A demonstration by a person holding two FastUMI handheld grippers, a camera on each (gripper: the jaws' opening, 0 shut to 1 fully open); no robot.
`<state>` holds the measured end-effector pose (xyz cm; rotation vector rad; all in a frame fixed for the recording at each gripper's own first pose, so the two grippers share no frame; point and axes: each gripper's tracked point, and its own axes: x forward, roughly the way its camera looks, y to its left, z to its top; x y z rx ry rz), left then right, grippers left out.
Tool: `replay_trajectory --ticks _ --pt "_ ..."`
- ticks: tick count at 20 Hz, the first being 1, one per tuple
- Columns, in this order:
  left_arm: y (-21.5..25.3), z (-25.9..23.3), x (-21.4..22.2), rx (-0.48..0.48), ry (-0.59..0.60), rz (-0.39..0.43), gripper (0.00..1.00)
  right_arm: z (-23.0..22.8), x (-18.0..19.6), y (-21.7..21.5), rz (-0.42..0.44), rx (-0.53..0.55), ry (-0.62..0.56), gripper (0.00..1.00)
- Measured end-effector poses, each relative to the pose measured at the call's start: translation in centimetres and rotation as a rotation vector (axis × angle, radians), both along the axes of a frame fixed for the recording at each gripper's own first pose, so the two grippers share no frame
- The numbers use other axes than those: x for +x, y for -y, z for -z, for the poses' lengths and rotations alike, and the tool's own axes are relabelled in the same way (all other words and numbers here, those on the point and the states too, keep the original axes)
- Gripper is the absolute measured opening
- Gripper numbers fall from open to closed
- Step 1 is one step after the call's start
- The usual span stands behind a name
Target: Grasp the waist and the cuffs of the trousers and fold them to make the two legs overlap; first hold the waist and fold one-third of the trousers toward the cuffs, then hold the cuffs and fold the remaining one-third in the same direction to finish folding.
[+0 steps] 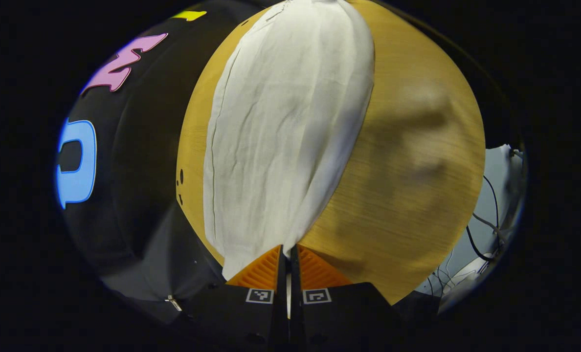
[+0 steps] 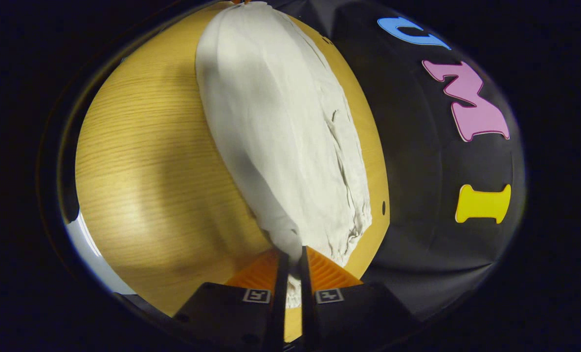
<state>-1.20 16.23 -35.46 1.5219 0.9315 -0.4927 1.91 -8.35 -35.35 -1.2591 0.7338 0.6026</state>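
A: Where the left gripper [image 1: 288, 254] is seen at the bottom of the left gripper view, what is held?

B: The fingers are drawn almost together, and an end of the trousers [image 1: 285, 132] is pinched in the narrow slit between them. A sliver of pale cloth can be made out in the gap.

A: And where are the trousers laid?

B: They are stretched lengthwise over the wooden table [image 1: 417, 161], a long white strip running away from the gripper toward the table's far edge. On one side the strip lies close to the table edge beside the black cloth wall [image 1: 139, 161]; on the other side a broad stretch of bare wood is left.

A: How is the right gripper [image 2: 291, 259] set?

B: It is likewise nearly closed, and the trousers [image 2: 280, 122] are clamped between its fingers, with cloth bunched in the gap. From there the fabric is lifted slightly and runs to the opposite end of the table [image 2: 148, 171].

A: Which end is the waist?

B: That cannot be told. Wrinkles are gathered along the edge nearest the wall [image 2: 427, 161].
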Motion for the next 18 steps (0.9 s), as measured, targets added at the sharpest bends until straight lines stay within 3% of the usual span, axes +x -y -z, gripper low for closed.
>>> replay_trajectory --ticks 1,2,4,9,16,17,18 --pt "-0.2 0.0 0.2 -0.006 0.002 -0.011 0.07 -0.3 -0.2 -0.2 0.002 0.004 0.002 0.09" --pt "-0.2 0.0 0.3 -0.01 0.0 -0.02 0.07 -0.1 -0.2 0.1 0.013 0.012 -0.014 0.06" --pt "0.0 -0.1 0.3 -0.03 0.005 -0.026 0.03 -0.4 -0.3 0.4 0.045 0.034 -0.03 0.06" --pt "0.2 -0.4 0.4 -0.073 0.041 -0.058 0.06 -5.2 0.2 -0.8 0.048 0.086 0.08 0.06" --pt "1.7 -5.9 1.6 -0.223 0.137 -0.167 0.06 -11.1 4.7 -1.6 0.155 0.186 0.223 0.06" --pt "1.5 -6.6 2.5 -0.243 0.138 -0.188 0.06 -11.6 5.5 -1.6 0.172 0.2 0.234 0.11" --pt "1.1 -7.2 3.3 -0.249 0.138 -0.207 0.06 -12.0 5.8 -1.6 0.188 0.219 0.238 0.06"
